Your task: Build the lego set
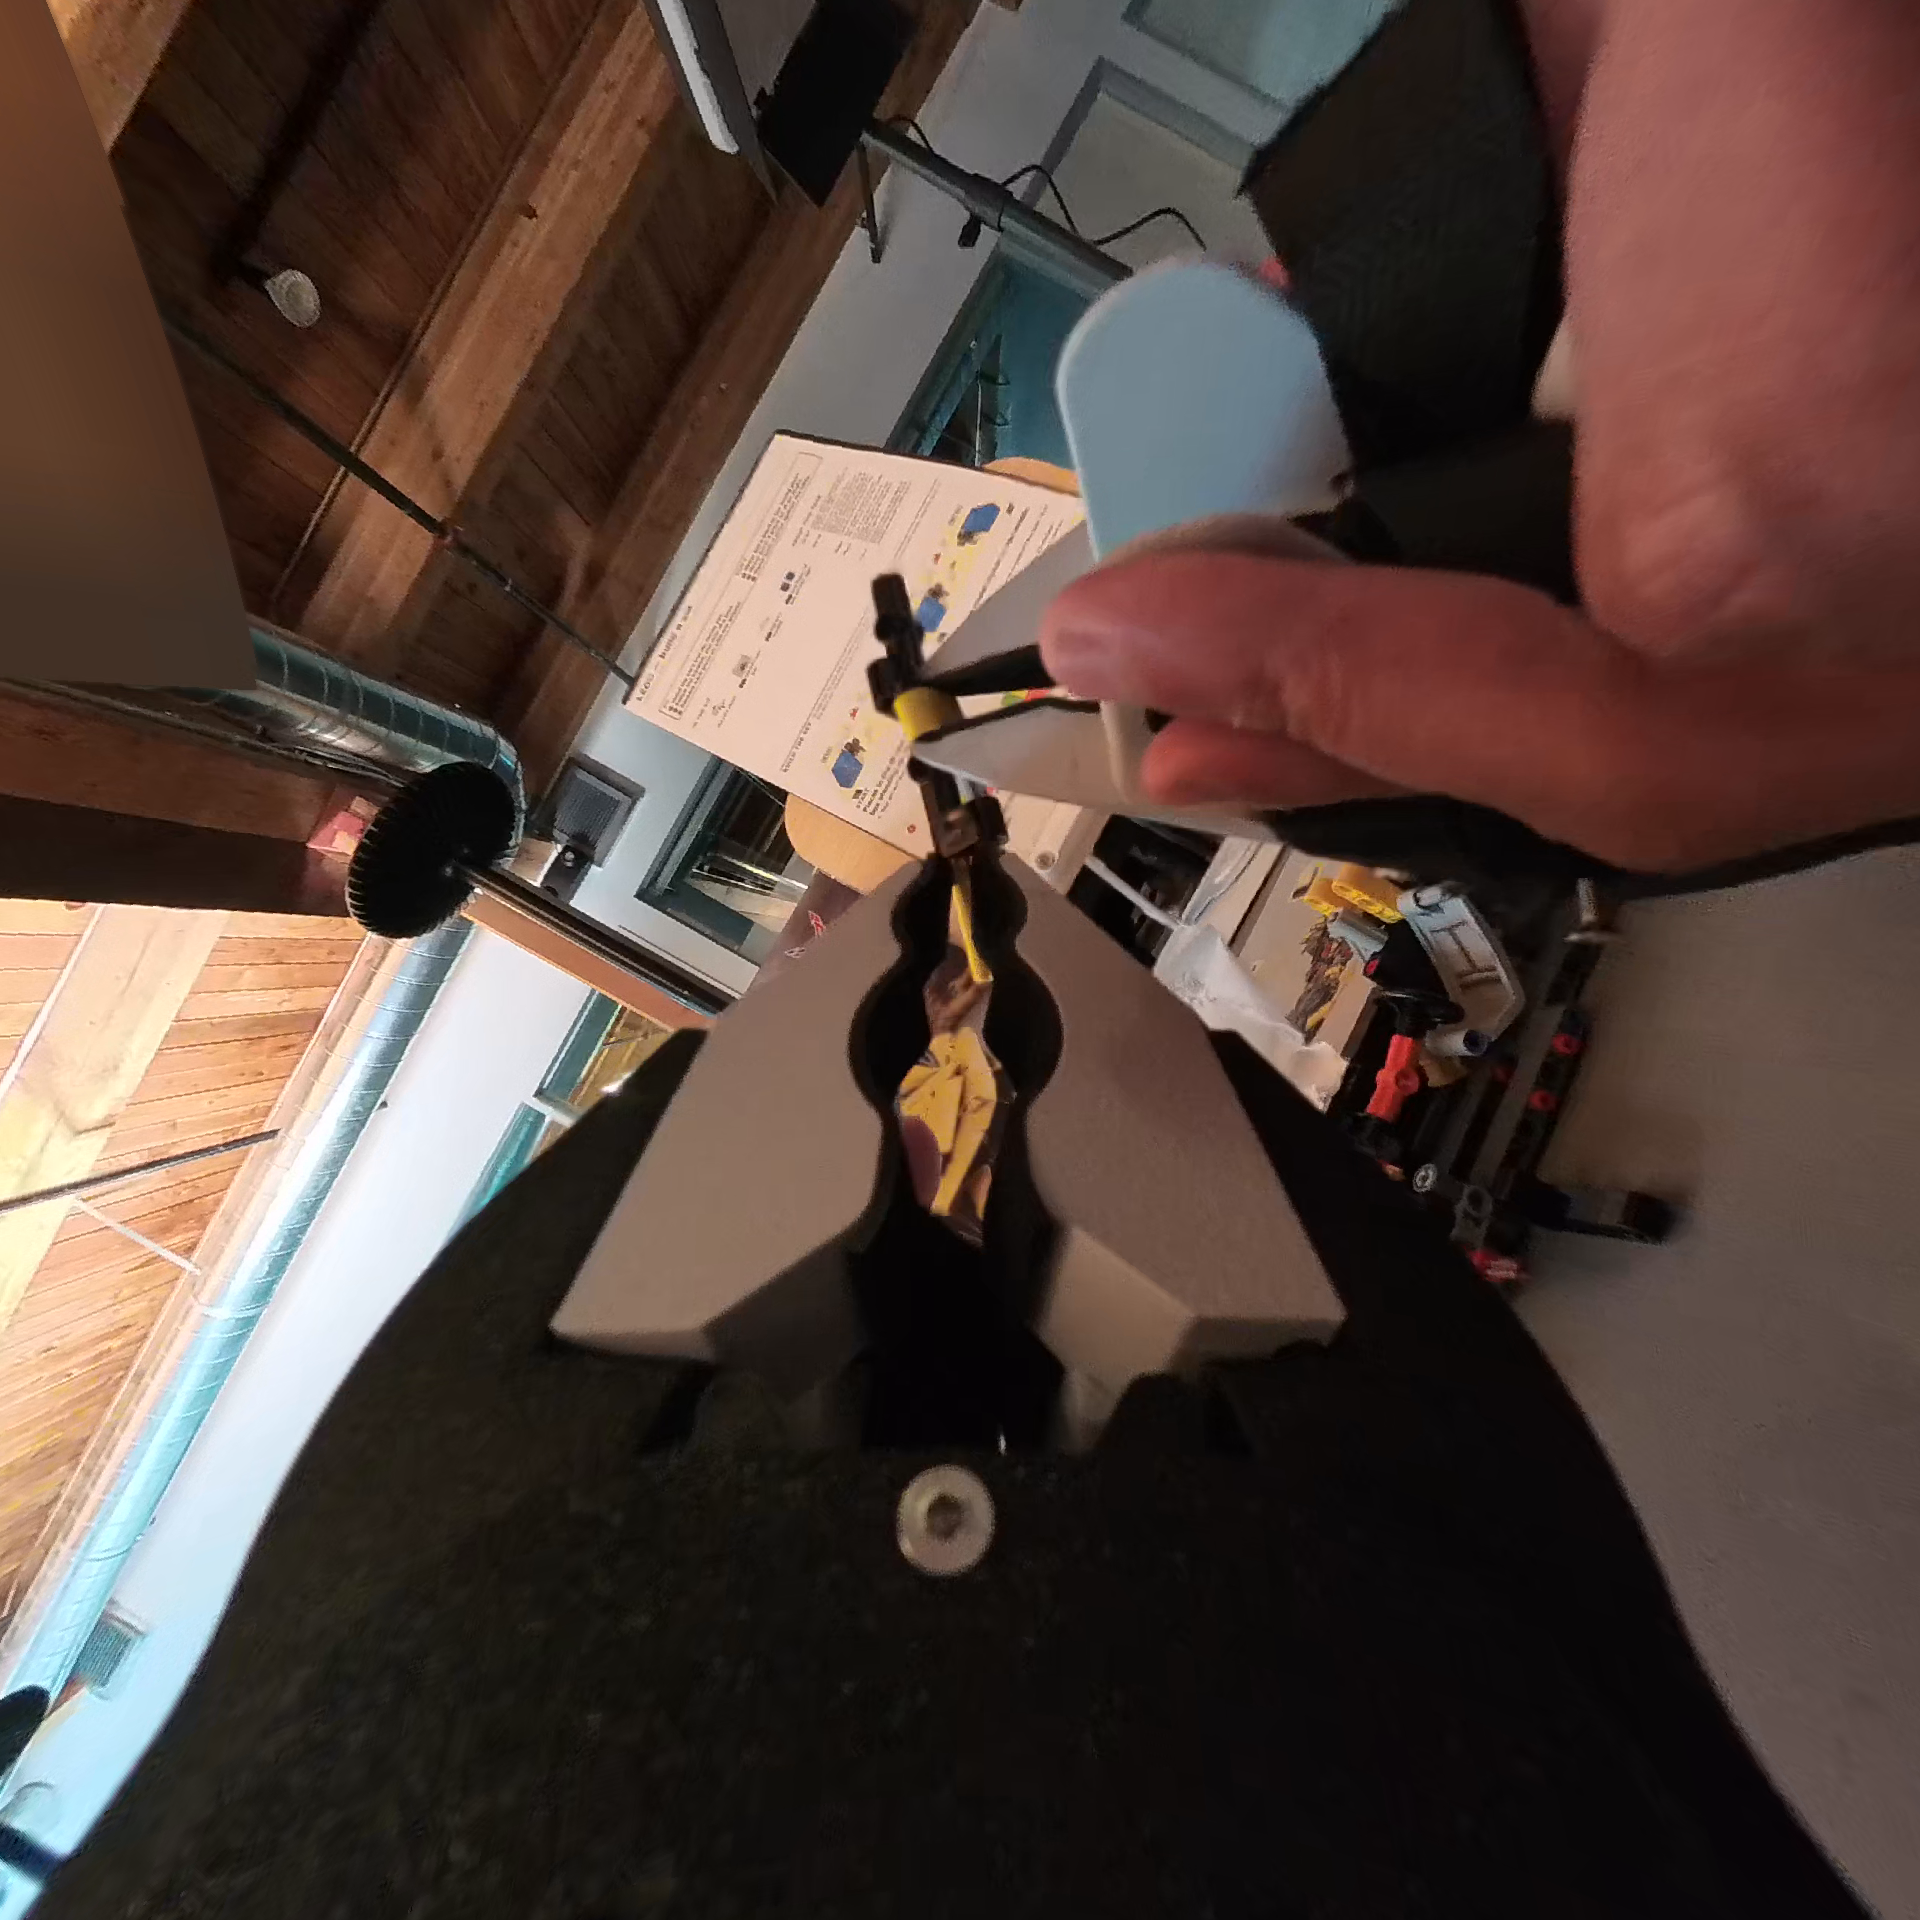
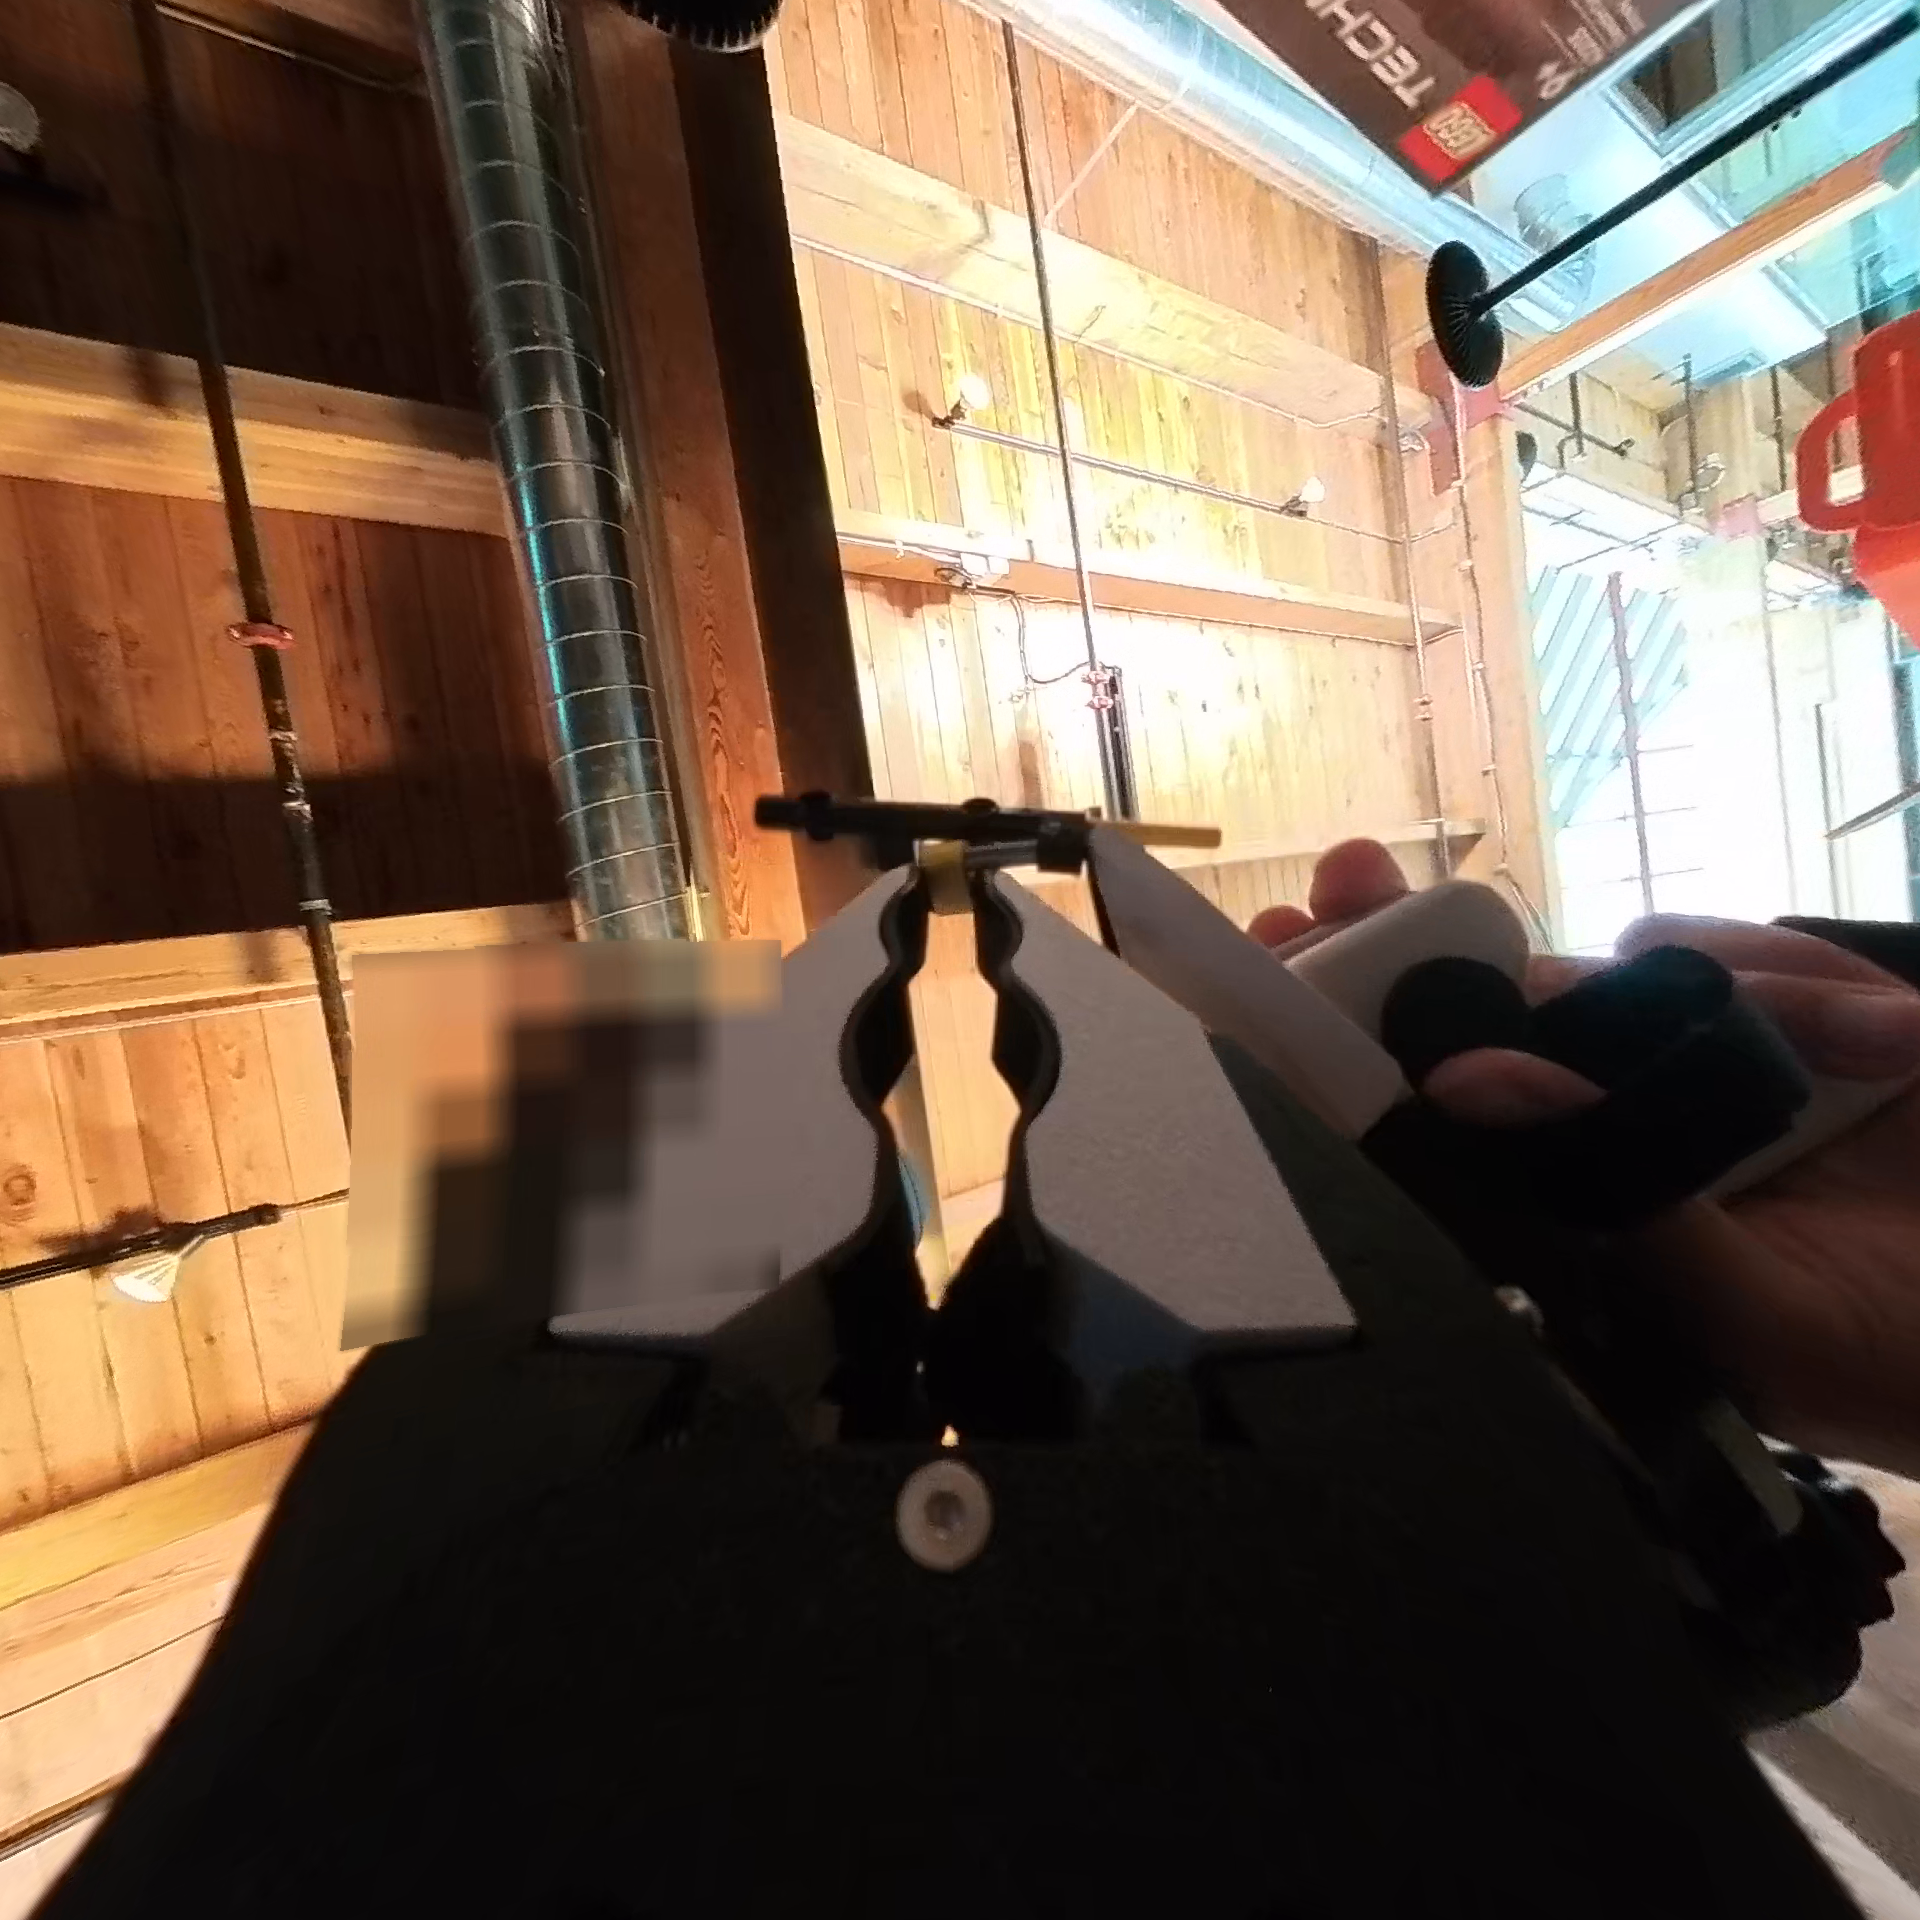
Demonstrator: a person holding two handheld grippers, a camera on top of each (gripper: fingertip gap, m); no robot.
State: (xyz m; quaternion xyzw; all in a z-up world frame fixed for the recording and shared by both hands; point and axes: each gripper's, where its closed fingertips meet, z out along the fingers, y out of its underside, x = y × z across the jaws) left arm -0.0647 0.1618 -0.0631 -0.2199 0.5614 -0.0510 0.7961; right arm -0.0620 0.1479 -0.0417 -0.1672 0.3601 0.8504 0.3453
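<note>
Jaws of both grippers are clenched on one small assembly held in the air at frame centre: the left gripper (image 1: pixel 961 883) pinches the yellow axle (image 1: pixel 971 925) end, the right gripper (image 2: pixel 951 883) nips the yellow bush (image 2: pixel 943 871) on the black axle (image 2: pixel 831 812). To seat it well, keep both axles in line and push straight — no twisting. The half-built chassis (image 1: pixel 1507 1101) waits at the right on the tabletop (image 1: pixel 1766 1351).
</note>
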